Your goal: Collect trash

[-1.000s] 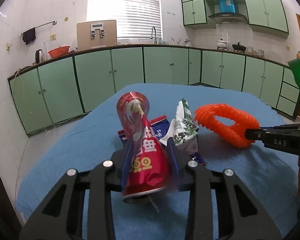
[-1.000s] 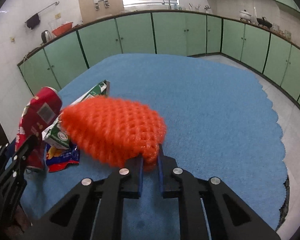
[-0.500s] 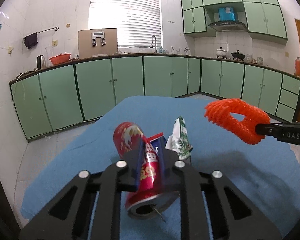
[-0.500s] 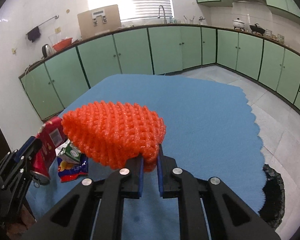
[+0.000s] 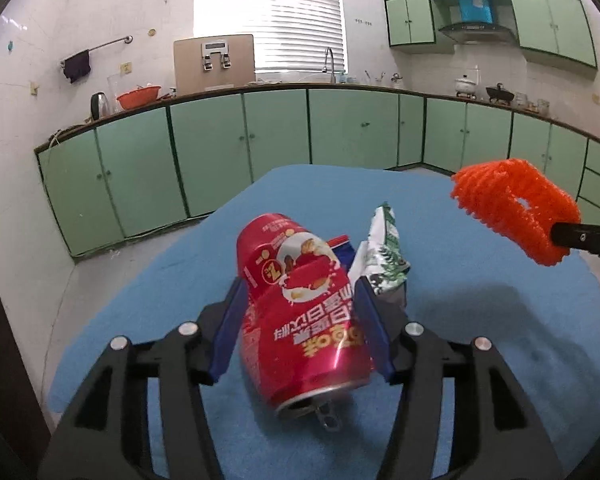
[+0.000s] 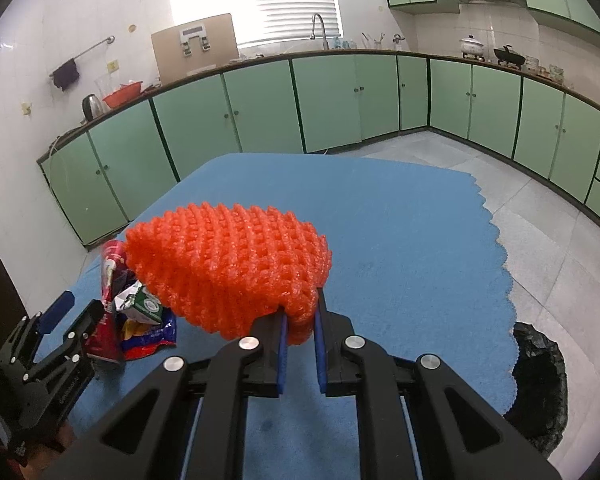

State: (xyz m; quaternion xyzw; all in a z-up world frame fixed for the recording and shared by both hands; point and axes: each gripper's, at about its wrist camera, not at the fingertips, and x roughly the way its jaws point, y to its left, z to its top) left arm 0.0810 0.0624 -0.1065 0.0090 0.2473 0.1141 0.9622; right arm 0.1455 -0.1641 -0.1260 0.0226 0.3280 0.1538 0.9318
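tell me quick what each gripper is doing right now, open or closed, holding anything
Left gripper: jaws opening, the red can between them, pads no longer pressing it.
Right gripper: shut on the orange foam net, held above the blue mat.

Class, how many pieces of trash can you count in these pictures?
4: red can between the opening left gripper's pads; carton and snack wrapper beside it; orange foam net in the right gripper. More may be hidden.

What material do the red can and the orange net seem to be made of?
The red can looks like thin metal with a glossy printed coat: it has a dented wall, a silver rim and a pull tab. The orange net looks like soft foam plastic mesh, matte: its open weave squashes between the right tongs.
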